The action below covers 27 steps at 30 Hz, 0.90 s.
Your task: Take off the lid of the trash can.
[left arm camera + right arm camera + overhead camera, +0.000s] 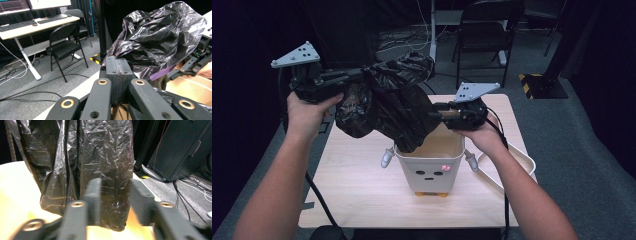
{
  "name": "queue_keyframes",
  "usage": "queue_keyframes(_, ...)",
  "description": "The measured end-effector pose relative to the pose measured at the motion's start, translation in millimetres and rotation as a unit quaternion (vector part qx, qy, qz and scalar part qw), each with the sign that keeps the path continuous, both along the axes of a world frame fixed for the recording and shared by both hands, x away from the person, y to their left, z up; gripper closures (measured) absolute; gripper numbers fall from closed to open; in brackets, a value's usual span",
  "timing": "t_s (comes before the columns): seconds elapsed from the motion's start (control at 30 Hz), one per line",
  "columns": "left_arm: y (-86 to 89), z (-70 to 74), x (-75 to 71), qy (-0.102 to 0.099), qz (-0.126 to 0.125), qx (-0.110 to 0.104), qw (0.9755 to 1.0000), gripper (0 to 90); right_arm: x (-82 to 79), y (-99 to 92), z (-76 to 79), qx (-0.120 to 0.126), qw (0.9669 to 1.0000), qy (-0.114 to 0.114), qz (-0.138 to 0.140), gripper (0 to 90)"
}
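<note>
Above the tabletop (362, 195) I hold a black bag (387, 105) up in the air, over the white bin (429, 167) with a small face on its front. My left gripper (354, 75) is raised at the left of the high view, and its jaws are pressed together on a gathered edge of the bag; in the left gripper view the two pads meet flat with crinkled plastic bunching out just past them (160, 37). From that pinch the bag hangs down and to the right, and its lowest fold dips into the bin's open mouth.

My right gripper (437, 114) sits just above the bin's far right rim, pointing left at the bag. Its jaws stand spread, with a gap between them. In the right gripper view the bag (100, 170) hangs as a dark sheet right in front of the jaws, showing through the gap, but I cannot tell whether either pad touches it.

The bin stands upright near the middle of the tabletop, with a pale tray (519, 160) just beside it on the right. Behind the tabletop a folding chair (487, 30) stands on the grey floor.
</note>
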<state>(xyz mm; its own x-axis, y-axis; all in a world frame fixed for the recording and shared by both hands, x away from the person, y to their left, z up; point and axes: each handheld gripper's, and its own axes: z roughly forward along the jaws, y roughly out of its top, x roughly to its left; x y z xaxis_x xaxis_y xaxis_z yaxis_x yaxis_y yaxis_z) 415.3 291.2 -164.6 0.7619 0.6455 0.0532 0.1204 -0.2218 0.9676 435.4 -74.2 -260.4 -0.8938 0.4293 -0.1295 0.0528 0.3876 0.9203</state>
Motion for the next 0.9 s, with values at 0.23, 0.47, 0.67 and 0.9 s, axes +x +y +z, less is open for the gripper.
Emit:
queue_keyframes(0.23,2.1,5.8,-2.3,-0.006,0.001,0.0,1.0,89.8,3.6,7.2,2.4,-0.003,1.0,0.001,-0.005,47.4)
queue_keyframes(0.47,6.4,4.6,-2.2,-0.005,0.006,-0.003,1.0,89.8,2.8,11.8,4.1,-0.014,0.9998,-0.007,0.009,73.5)
queue_keyframes(0.67,7.0,-0.1,-1.0,-0.002,0.005,-0.003,1.0,89.8,0.4,8.3,4.4,-0.009,0.9998,-0.003,0.016,90.0)
queue_keyframes(0.9,-1.4,-7.5,1.8,0.006,-0.004,-0.001,1.0,89.8,-8.0,4.8,11.2,0.018,0.9994,-0.008,0.03,90.0)
